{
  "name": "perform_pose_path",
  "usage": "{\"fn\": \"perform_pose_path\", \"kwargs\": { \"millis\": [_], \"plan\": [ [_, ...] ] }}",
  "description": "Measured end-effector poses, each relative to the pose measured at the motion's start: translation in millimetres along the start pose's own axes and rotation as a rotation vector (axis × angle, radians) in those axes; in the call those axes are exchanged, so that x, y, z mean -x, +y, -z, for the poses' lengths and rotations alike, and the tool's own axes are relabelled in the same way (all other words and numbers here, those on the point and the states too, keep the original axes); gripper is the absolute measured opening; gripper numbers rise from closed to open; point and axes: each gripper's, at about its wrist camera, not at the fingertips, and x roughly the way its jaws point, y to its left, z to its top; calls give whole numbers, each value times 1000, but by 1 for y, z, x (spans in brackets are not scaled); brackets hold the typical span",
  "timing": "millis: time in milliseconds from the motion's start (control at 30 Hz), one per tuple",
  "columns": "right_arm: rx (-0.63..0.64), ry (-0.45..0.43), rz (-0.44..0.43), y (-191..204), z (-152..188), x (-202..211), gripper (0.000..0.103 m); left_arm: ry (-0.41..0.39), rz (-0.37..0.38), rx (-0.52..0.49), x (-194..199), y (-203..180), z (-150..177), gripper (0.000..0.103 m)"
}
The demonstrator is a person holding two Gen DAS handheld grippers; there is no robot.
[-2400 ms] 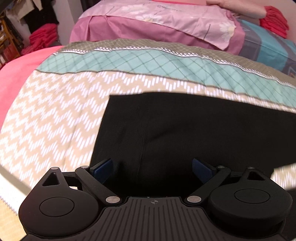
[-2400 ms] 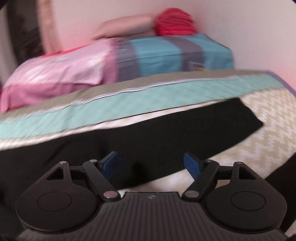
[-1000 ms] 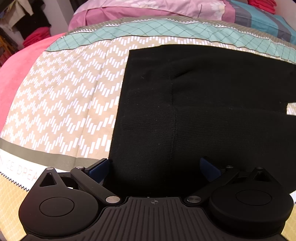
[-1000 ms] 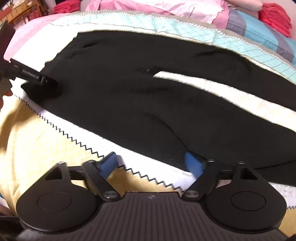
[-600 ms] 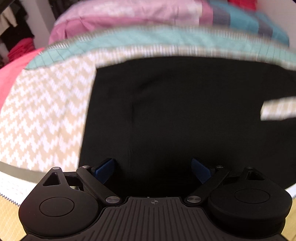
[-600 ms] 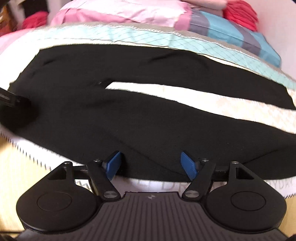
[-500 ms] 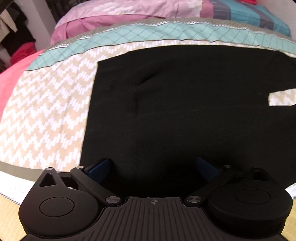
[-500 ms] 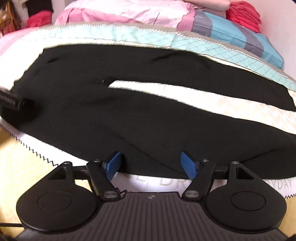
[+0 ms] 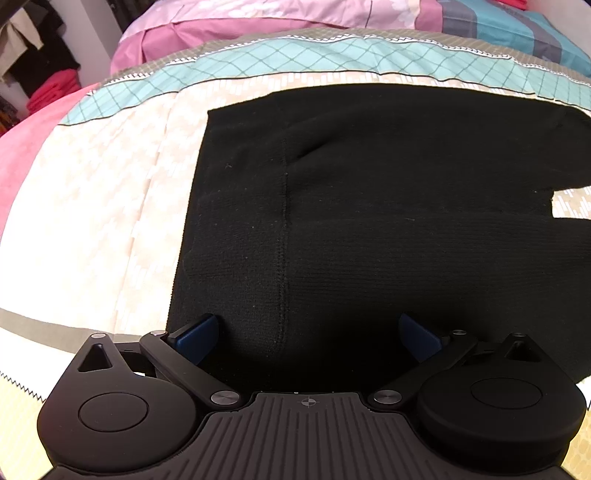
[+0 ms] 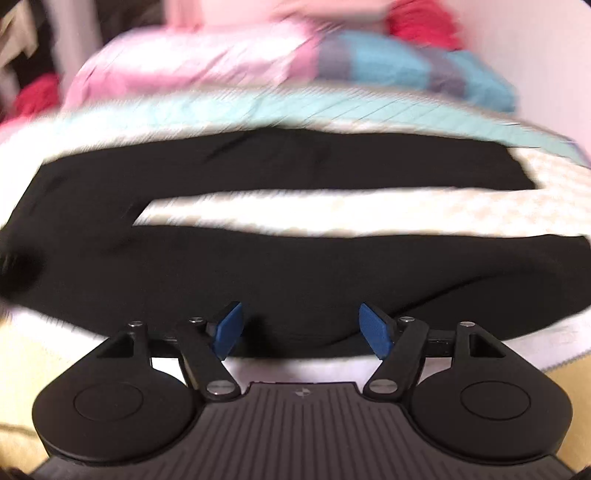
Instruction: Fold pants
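Black pants [image 9: 388,206] lie flat on a patterned bedspread [image 9: 110,221], waistband to the left, legs running right. My left gripper [image 9: 308,338] is open over the near waist corner, its blue pads straddling the fabric. In the blurred right wrist view the two legs [image 10: 295,266] lie apart with a strip of bedspread between them. My right gripper [image 10: 301,328] is open at the near edge of the near leg. The left gripper shows as a dark blur at the left edge [image 10: 18,273].
Pink and blue folded bedding [image 9: 295,22] lies at the far side of the bed. Red clothes [image 9: 48,96] are piled at the far left. A pale wall [image 10: 546,74] stands at the right. The bed's near edge is just under both grippers.
The left gripper has shifted slightly left along the waistband. The right gripper has moved right along the near leg and lower, so its view is blurred. Both stay open.
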Motion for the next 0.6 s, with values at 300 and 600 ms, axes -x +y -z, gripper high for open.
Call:
{"fn": "perform_pose_path", "kwargs": {
  "millis": [300,600],
  "plan": [
    [-112,56,35,-69,6,-27,76,19,-18,12,-5,0,-4,103],
    [-350,-89,112,-121,-1,-10,84,35,-36,28,-11,0,-8,103]
  ]
}}
